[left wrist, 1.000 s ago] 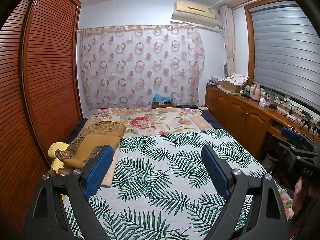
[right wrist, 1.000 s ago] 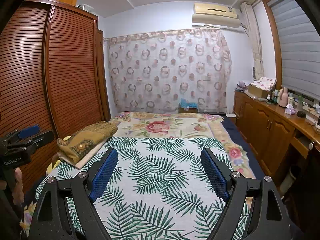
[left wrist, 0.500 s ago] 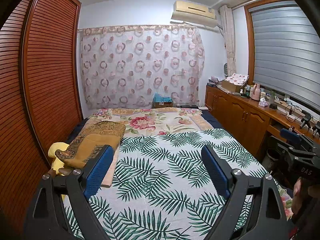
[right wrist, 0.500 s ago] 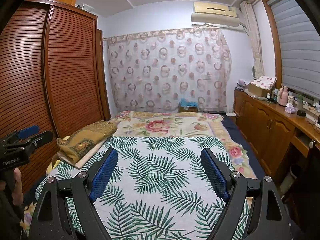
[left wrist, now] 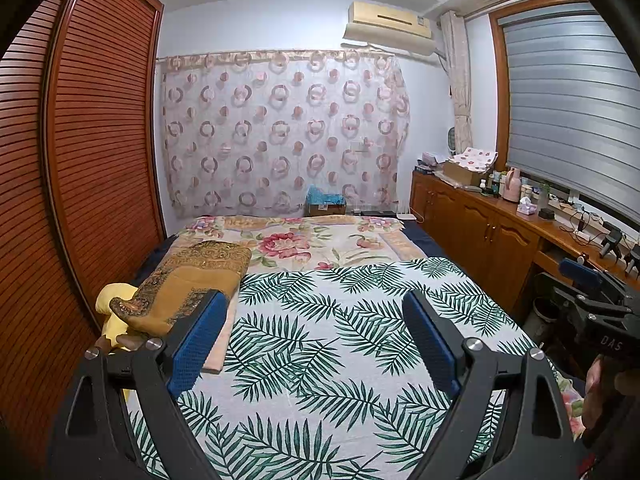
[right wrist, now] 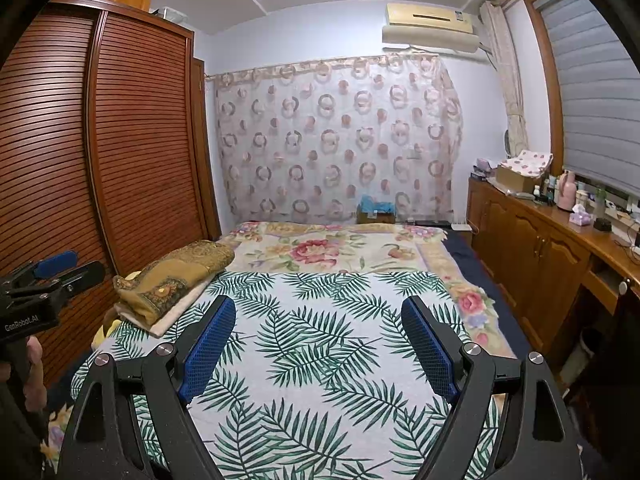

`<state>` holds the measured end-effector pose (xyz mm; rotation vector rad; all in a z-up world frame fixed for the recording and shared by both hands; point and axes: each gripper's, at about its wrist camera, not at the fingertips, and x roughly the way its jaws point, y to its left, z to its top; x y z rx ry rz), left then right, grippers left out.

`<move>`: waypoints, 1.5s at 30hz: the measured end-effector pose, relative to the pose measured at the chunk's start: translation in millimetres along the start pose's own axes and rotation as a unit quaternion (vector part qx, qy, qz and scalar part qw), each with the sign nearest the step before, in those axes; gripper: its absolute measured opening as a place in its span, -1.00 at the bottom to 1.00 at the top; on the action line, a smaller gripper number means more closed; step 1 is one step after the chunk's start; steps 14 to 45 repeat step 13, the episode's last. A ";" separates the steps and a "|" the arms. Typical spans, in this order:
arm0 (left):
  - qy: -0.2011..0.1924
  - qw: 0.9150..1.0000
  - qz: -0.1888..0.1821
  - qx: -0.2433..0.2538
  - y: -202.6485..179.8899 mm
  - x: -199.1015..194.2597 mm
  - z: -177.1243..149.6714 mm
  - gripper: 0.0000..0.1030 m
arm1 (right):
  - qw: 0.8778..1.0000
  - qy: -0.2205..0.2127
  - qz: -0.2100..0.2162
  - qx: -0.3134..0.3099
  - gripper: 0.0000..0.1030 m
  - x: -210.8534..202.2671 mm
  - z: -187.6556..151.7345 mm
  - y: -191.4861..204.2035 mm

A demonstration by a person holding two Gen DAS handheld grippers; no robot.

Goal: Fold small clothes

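Observation:
A folded brown and gold patterned cloth (left wrist: 188,280) lies on a pale folded cloth at the bed's left edge, with a yellow item (left wrist: 114,300) beside it; the brown cloth also shows in the right wrist view (right wrist: 176,276). My left gripper (left wrist: 312,320) is open and empty, held above the palm-leaf sheet (left wrist: 320,340). My right gripper (right wrist: 318,322) is open and empty above the same sheet (right wrist: 320,352). Each gripper shows at the edge of the other's view: the right one (left wrist: 592,304), the left one (right wrist: 44,280).
A slatted wooden wardrobe (left wrist: 80,160) runs along the bed's left side. A wooden cabinet (left wrist: 488,236) with bottles and boxes lines the right wall. A floral blanket (left wrist: 296,240) covers the bed's far half, in front of a curtain (left wrist: 280,132).

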<state>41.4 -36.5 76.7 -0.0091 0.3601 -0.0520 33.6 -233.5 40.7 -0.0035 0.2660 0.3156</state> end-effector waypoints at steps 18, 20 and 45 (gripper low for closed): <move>0.000 1.000 0.000 0.000 -0.4 0.0 0.3 0.75 | 1.000 0.000 0.000 0.000 0.68 0.3 -0.8 0.0; 0.000 1.000 0.000 0.000 -0.4 0.0 0.3 0.75 | 1.000 0.000 0.000 0.000 0.68 0.3 -0.8 0.0; 0.000 1.000 0.000 0.000 -0.4 0.0 0.3 0.75 | 1.000 0.000 0.000 0.000 0.68 0.3 -0.8 0.0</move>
